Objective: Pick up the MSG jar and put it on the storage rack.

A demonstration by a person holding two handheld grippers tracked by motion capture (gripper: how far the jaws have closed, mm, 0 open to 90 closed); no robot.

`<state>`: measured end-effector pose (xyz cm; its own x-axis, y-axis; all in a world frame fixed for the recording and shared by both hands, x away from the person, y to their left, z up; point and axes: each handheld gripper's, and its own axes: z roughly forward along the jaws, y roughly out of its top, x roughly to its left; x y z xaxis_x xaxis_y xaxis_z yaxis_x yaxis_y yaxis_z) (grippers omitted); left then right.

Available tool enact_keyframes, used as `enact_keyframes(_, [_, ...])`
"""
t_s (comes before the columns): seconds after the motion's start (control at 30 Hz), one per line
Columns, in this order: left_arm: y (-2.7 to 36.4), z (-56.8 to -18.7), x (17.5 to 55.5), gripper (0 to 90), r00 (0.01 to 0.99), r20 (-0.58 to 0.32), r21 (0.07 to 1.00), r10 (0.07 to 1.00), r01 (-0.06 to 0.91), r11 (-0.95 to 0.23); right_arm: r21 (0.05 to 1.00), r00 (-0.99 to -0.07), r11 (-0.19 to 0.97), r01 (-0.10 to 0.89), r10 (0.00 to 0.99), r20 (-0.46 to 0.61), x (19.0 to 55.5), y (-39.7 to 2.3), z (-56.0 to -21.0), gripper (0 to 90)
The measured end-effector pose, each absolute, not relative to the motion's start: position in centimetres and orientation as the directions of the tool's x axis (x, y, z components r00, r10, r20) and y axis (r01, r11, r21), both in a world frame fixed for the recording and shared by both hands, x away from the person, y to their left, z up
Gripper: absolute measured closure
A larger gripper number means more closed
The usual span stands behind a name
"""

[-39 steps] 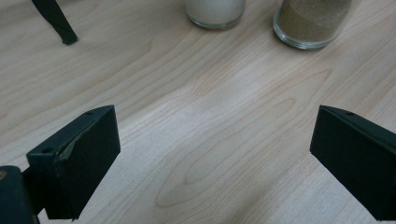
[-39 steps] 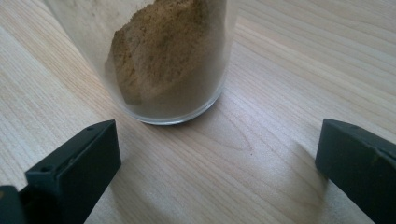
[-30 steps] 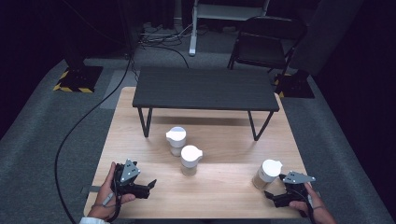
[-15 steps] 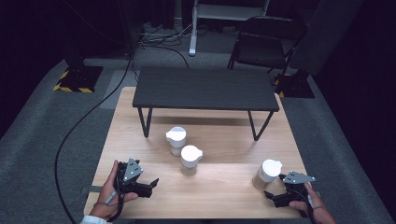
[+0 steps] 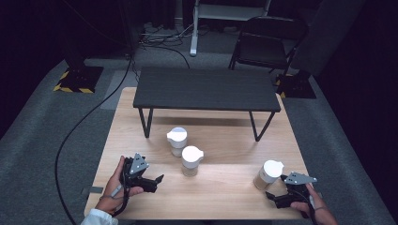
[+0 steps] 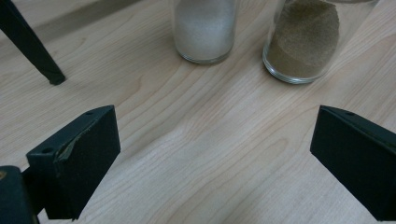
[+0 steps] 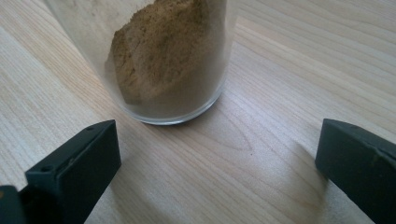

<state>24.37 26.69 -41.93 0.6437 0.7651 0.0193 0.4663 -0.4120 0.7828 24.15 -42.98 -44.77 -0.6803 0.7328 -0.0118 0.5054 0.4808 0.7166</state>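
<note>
— Near the bench's front right corner, what's the right gripper (image 5: 274, 196) doing?

— Its jaws are spread wide, holding nothing. A glass jar (image 5: 267, 175) with a white lid stands just beyond them, close but apart, nearer its left jaw.

— What's in that jar?

— Clumped brown powder, heaped against one side; the glass is clear and upright.

— And the left gripper (image 5: 158, 180)?

— Also spread and empty, near the front left corner, low over the wood. Two more white-lidded jars stand toward the middle of the bench: a jar of brown grains (image 5: 191, 160) in front, a jar of white grains (image 5: 177, 141) just behind it, well apart from the jaws.

— The surroundings?

— The bench (image 5: 225, 206) is pale wood. A dark low table (image 5: 206, 89) stands on its far half. Grey carpet, a folding chair (image 5: 265, 42) and cables lie beyond, in a dark room.
</note>
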Motion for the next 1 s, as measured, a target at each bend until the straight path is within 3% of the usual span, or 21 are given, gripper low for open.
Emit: enact_keyframes(1.0, [24.8, -41.6, 29.4, 1.5, 0.648, -0.011, 0.799, 0.762, 0.464, -0.383, 0.717, -0.68, 0.481, 0.505, 0.733, -0.012, 24.1, -43.0, -44.8, 0.0])
